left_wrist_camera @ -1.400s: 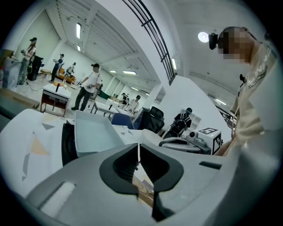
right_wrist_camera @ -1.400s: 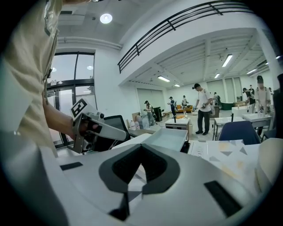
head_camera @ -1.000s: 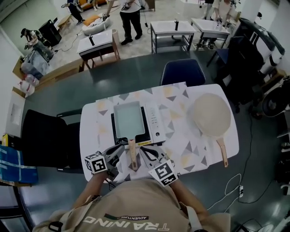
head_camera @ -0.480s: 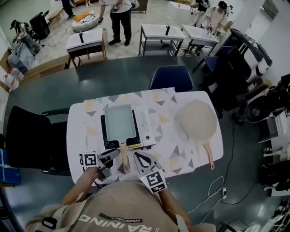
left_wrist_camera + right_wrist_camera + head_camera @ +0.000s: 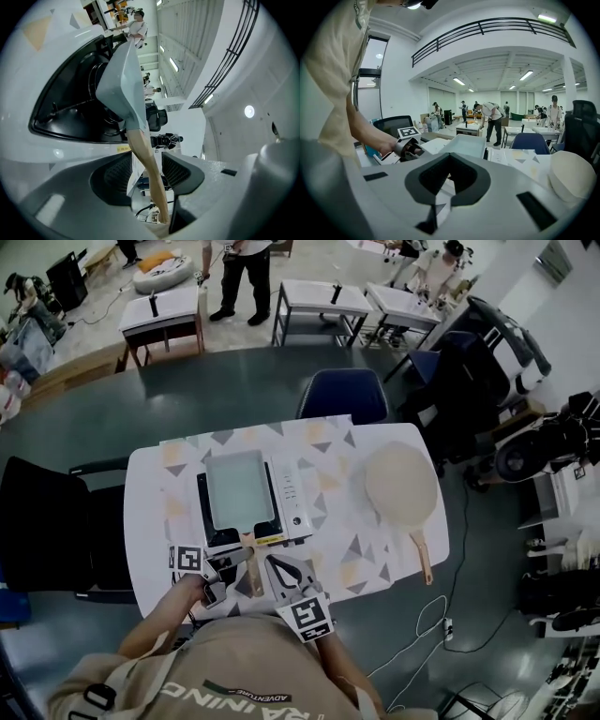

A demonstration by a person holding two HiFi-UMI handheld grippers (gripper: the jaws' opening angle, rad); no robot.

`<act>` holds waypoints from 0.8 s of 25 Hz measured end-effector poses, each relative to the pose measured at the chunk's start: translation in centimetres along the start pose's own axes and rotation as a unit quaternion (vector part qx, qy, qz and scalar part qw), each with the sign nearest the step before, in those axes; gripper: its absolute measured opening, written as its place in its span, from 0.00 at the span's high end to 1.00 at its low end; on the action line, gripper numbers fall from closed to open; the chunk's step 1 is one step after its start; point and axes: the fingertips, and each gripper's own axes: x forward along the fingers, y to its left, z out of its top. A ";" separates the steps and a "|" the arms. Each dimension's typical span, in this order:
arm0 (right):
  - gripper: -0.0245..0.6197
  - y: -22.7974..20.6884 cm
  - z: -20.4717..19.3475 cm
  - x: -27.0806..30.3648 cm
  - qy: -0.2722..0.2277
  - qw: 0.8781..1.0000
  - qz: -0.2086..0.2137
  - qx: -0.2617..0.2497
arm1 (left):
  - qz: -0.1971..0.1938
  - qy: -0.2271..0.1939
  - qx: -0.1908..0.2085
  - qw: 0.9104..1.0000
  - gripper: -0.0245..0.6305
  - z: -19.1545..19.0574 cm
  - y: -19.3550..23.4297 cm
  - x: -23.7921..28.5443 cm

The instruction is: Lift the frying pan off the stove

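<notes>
A rectangular pale blue-grey frying pan (image 5: 234, 488) sits on a black portable stove (image 5: 202, 521), its wooden handle (image 5: 251, 570) pointing at me. My left gripper (image 5: 236, 560) is at that handle. In the left gripper view the handle (image 5: 147, 164) runs between the jaws as they are opening, and the pads (image 5: 116, 176) stand off it on both sides. The pan (image 5: 123, 79) still rests on the stove (image 5: 70, 108). My right gripper (image 5: 274, 564) lies just right of the handle, shut and empty (image 5: 436, 206).
A round cream pan (image 5: 401, 486) with a wooden handle lies at the right of the white patterned table (image 5: 150, 521). The stove's white control panel (image 5: 298, 495) faces right. A blue chair (image 5: 336, 395) stands beyond the table and a black chair (image 5: 47, 521) to its left.
The left gripper's jaws have spread apart around the pan's handle. The pan stays on the stove. The right gripper stays beside the handle, and my head view has drawn back.
</notes>
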 end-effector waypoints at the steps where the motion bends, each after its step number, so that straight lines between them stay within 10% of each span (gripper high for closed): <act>1: 0.97 -0.1 -0.1 0.0 0.000 1.000 -0.003 0.001 | -0.002 0.006 -0.006 1.000 0.69 -0.1 0.1 0.3; 20: 0.97 -2.0 -1.8 -2.1 0.007 0.999 -0.033 0.023 | -0.038 0.030 -0.055 0.997 0.69 0.1 0.5 5.0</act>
